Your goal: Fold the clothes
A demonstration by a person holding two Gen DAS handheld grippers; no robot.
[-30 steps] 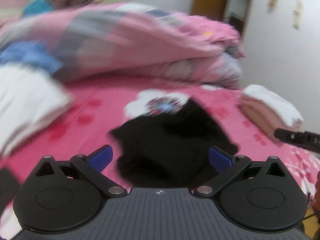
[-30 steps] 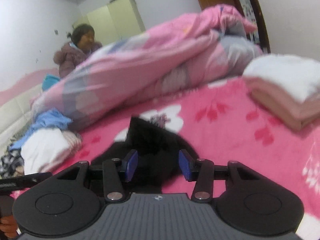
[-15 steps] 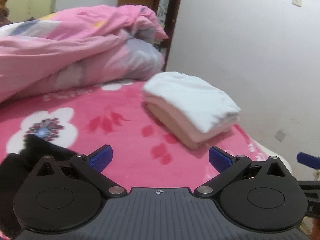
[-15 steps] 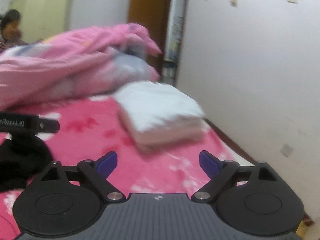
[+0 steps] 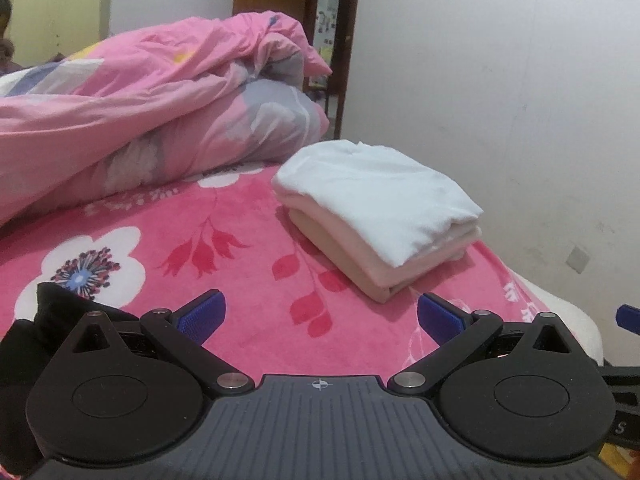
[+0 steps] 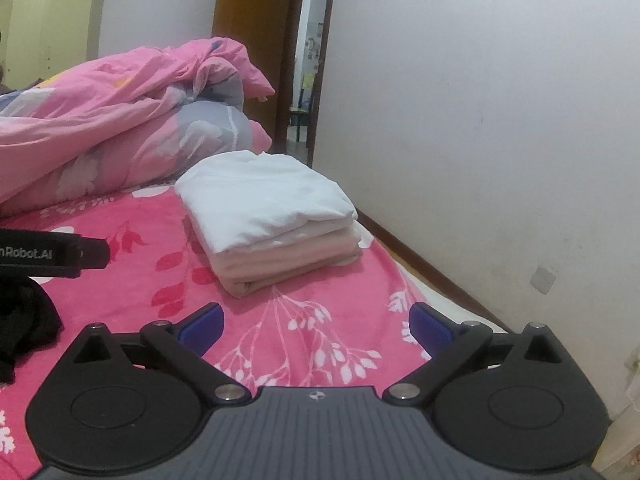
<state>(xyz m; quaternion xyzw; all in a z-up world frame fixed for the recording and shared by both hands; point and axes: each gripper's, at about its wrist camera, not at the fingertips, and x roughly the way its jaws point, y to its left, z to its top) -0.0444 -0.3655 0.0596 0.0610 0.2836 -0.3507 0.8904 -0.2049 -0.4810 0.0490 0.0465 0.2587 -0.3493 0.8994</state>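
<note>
One folded stack (image 6: pixel 268 216) at twelve o'clock, one black garment (image 6: pixel 24 320) at nine, one pink quilt (image 5: pixel 160 112) at eleven.

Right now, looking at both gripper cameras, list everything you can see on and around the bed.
folded stack: one, white on top of pale pink, on the blanket near the wall
black garment: one, black, crumpled at the left edge
blanket: one, bright pink with flowers, covering the bed
duvet: one, pink and grey, bunched behind
doorway: one, brown frame, far end
wardrobe: one, pale yellow, far left
left gripper: open, empty
right gripper: jaws opening, empty
</note>
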